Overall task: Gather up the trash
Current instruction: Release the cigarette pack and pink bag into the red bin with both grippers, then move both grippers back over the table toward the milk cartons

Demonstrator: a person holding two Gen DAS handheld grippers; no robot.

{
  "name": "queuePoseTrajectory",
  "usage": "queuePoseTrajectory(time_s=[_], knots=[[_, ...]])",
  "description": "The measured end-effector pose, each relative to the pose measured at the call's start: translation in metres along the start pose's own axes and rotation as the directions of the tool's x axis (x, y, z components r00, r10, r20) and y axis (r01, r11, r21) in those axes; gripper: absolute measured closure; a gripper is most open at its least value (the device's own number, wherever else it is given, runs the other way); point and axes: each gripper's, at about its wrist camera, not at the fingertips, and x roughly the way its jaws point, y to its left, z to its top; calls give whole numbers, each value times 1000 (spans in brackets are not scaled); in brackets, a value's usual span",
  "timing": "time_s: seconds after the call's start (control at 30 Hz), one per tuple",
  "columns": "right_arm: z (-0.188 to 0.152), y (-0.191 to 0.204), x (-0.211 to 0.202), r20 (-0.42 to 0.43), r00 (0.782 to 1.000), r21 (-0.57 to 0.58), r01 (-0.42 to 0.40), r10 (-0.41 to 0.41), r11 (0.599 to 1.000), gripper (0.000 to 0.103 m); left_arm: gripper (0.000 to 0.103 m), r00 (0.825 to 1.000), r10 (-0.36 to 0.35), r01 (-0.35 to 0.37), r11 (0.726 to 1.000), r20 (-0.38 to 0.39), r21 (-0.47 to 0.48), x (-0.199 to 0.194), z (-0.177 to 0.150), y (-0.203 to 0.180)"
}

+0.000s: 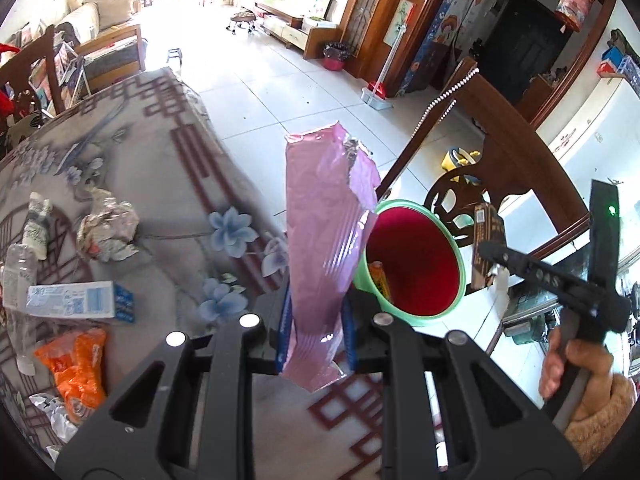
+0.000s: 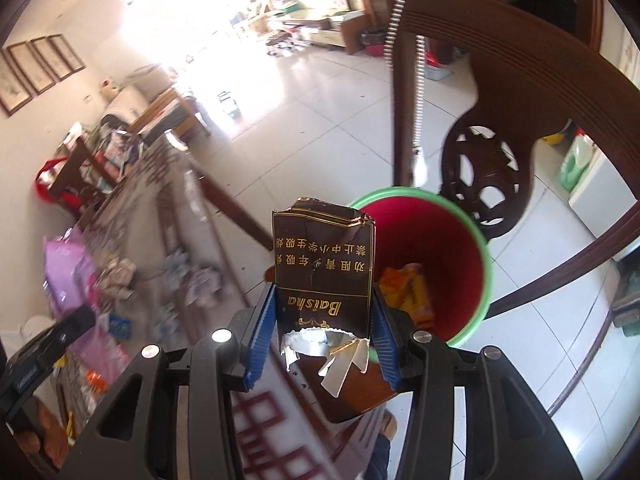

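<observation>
Both grippers are carrying trash toward the bin.

Left on the patterned surface (image 1: 132, 184), crumpled foil (image 1: 106, 234), a toothpaste box (image 1: 80, 300) and an orange packet (image 1: 78, 364) are still waiting. The left gripper (image 1: 316, 320) is pinching a glossy pink wrapper (image 1: 324, 248); the right gripper (image 2: 320, 320) is clamping a torn cigarette pack (image 2: 324, 272) above the red-lined green bin (image 2: 486, 256), already holding one yellow wrapper (image 2: 408, 292).

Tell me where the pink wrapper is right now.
The pink wrapper is clamped upright in the left gripper, centre of the left wrist view, past the table edge and just left of the green-rimmed red bin.
</observation>
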Motion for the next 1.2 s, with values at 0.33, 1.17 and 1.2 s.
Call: queuePoseTrajectory(time_s=[0.33, 1.17, 1.2], knots=[[23, -48, 21, -13, 1000, 108, 19, -18, 994, 28, 83, 994, -73, 80, 993, -80, 89, 52, 28, -53], [1, -58, -21, 33, 998, 171, 48, -55, 984, 27, 26, 987, -159, 154, 963, 6, 219, 47, 38, -104], [0, -50, -22, 34, 998, 158, 42, -48, 987, 27, 26, 991, -134, 125, 969, 28, 211, 35, 32, -93]])
